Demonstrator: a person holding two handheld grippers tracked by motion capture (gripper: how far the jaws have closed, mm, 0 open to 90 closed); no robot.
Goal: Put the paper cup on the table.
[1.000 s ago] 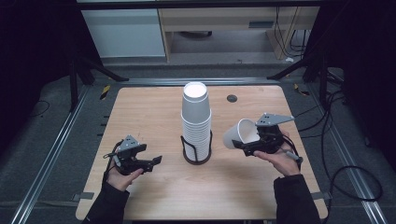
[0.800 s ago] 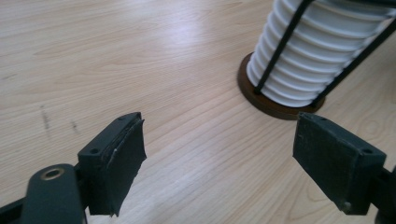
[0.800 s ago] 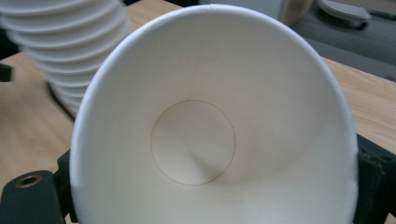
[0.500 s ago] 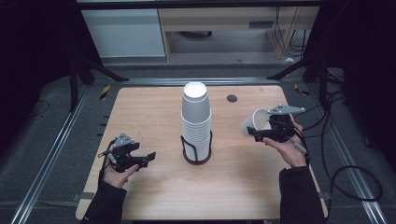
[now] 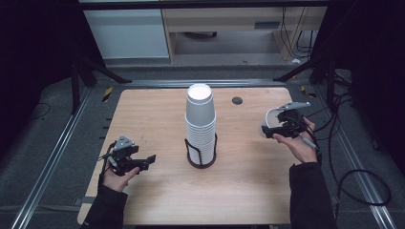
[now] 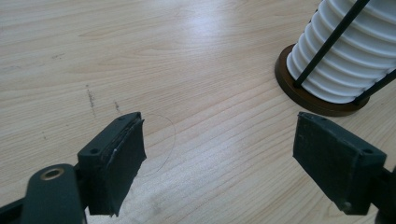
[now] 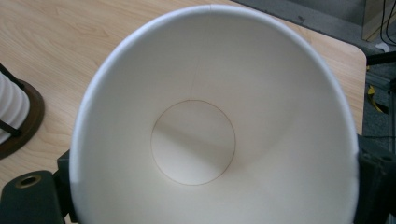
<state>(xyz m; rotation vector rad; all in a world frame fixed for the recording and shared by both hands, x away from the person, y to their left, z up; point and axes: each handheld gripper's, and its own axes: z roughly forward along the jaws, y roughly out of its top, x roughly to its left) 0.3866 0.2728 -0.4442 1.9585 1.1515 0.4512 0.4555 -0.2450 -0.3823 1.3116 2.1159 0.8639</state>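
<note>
My right gripper (image 7: 210, 196) grasps one paper cup (image 7: 210, 140), its mouth hiding both jaws and most of the table (image 5: 157, 109). My left gripper (image 6: 219, 158) is spread, empty. Mid-table: one cup stack (image 5: 200, 124) (count unclear) in a wire holder (image 5: 200, 160).

a tall stack of white paper cups (image 5: 200, 121) stands upside down in the middle of the wooden table (image 5: 157, 114), inside a dark wire holder (image 5: 200, 155) with a round brown base. one single white paper cup (image 7: 210, 126) is held by the right gripper (image 5: 282, 126) near the right edge, its open mouth toward the gripper's camera.
</note>
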